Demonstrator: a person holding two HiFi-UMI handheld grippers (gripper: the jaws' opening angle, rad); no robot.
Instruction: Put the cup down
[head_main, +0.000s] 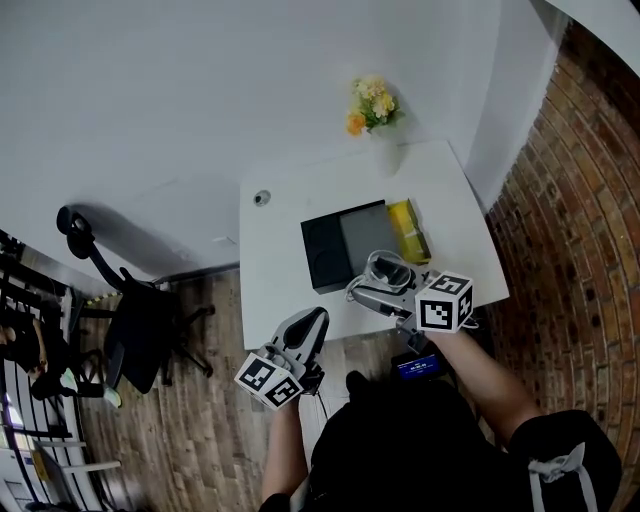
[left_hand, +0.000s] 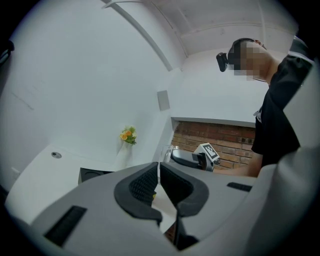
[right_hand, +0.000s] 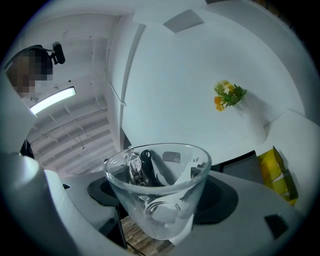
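A clear glass cup (right_hand: 159, 192) sits between the jaws of my right gripper (right_hand: 160, 200), which is shut on it. In the head view the cup (head_main: 388, 270) hangs over the front part of the white table (head_main: 280, 250), just right of a black tray (head_main: 345, 245). My left gripper (head_main: 305, 330) is lower, off the table's front edge, above the wooden floor. Its jaws (left_hand: 156, 187) are shut with nothing between them. From the left gripper view the right gripper (left_hand: 192, 157) with the cup shows ahead.
A yellow box (head_main: 409, 230) lies right of the black tray. A white vase with orange and yellow flowers (head_main: 372, 108) stands at the table's far edge. A small round fitting (head_main: 261, 198) is at the far left. A black office chair (head_main: 140, 325) stands left; a brick wall (head_main: 580, 200) is right.
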